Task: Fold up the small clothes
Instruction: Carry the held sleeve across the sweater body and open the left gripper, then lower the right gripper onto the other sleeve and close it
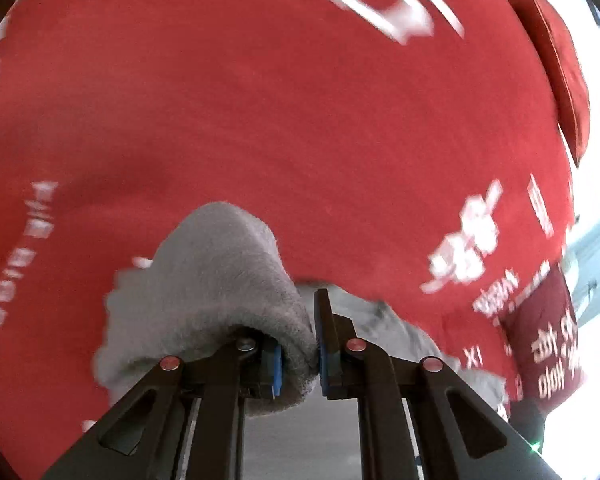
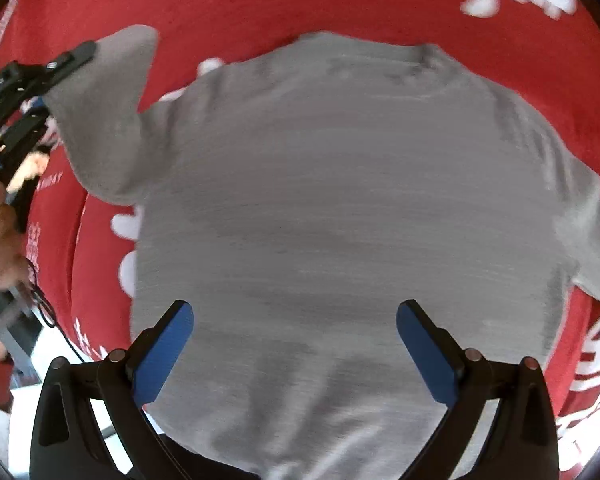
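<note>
A grey top [image 2: 340, 220] is spread flat on a red cloth [image 2: 260, 4] printed with white characters, its neckline toward the far edge of the right wrist view and its hem toward the camera. One sleeve [image 2: 112, 120] is lifted off the cloth at the left of the top's body and is pinched by the left gripper [image 1: 300, 356], whose blue pads [image 1: 276, 372] are closed on a bunched fold of the grey fabric. In the right wrist view that gripper is seen at the sleeve's end, with a person's hand [image 2: 4, 236] behind it. The other sleeve [image 2: 596, 256] is laid out on the cloth at the right of the body. The right gripper [image 2: 294, 354] is held above the top's lower part with its blue pads [image 2: 162, 356] spread wide apart and nothing gripped between them. Both views are smeared by motion blur.
</note>
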{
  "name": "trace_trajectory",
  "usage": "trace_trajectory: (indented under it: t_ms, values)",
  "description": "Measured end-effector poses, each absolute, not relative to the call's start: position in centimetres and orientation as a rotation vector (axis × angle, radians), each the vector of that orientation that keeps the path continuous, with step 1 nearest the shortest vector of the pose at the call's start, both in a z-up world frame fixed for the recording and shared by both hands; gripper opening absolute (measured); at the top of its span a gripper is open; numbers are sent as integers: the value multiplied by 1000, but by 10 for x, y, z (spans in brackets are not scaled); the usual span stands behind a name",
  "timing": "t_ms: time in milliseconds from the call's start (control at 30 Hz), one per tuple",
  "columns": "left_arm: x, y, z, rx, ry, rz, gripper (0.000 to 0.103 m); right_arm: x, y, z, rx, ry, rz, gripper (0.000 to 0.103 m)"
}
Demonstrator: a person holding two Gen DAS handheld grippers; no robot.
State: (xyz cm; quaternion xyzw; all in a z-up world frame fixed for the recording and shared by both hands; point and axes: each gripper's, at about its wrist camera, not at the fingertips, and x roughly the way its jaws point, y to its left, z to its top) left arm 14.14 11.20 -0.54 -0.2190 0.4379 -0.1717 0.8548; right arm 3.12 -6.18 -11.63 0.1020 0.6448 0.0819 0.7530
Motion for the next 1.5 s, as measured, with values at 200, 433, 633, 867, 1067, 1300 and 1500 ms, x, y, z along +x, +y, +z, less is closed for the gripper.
trace_trajectory:
  t_ms: [200, 433, 633, 867, 1067, 1300, 1500]
  values:
    - [122, -12, -40, -279, 1033, -445, 14, 19, -132, -120, 287, 1400, 92, 102]
    - [99, -56, -80, -75, 1132, -323, 73, 12, -181, -136, 344, 1404, 38, 102]
    - [83, -27, -47, -42, 1118, -291, 73, 28, -178, -123, 273, 1353, 61, 102]
    - [92, 72, -36, 4, 1081, 15, 92, 80, -92, -85, -38, 1184, 240, 102]
    - [94, 115, -78, 57, 1181, 122, 92, 100, 25, -106, -572, 1072, 344, 101]
    - [92, 123, -101, 1, 1228, 125, 92, 111, 50, -168, -908, 1074, 257, 17]
    - [94, 121, -104, -4, 1236, 123, 92, 126, -54, -105, -157, 1065, 208, 11]
